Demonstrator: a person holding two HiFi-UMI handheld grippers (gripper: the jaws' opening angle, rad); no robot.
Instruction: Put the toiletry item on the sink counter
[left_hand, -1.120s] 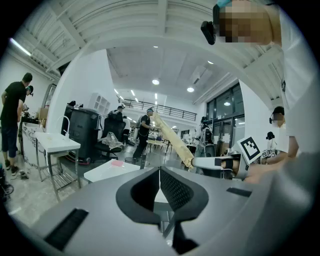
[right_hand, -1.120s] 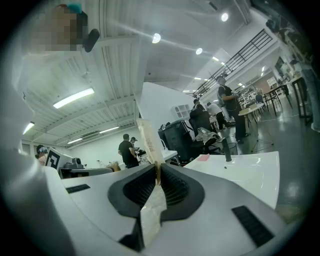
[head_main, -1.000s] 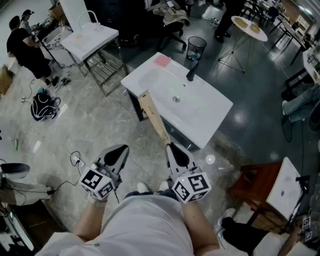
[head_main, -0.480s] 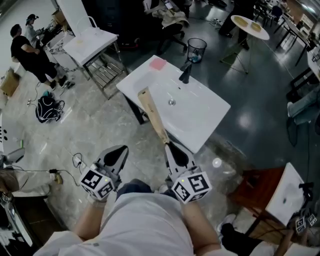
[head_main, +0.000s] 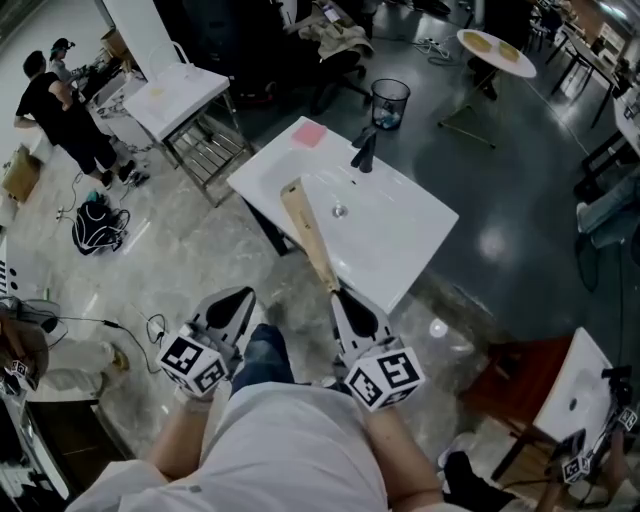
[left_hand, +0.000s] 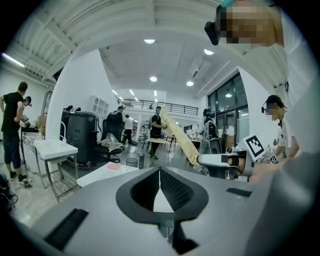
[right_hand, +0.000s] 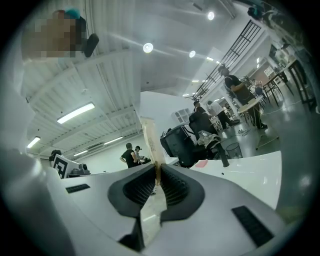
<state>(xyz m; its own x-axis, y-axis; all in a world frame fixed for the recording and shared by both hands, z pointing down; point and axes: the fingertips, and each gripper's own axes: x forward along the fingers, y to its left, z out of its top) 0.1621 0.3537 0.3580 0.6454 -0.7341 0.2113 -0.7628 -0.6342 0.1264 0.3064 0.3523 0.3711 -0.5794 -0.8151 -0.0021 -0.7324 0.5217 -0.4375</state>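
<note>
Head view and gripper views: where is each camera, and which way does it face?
Head view: on the head, looking down at the sink counter; shows arms, left gripper, right gripper.
Left gripper view: on that gripper, facing across the room; shows its shut jaws.
Right gripper view: on that gripper, facing the counter; shows jaws shut on the toiletry packet.
All share counter and packet.

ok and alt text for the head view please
Seen from above, the right tongs grip one end of a long tan packet pointing towards a white sink. The left tongs are shut and empty beside them. The sink has a black tap and a pink pad at its far corner.
</note>
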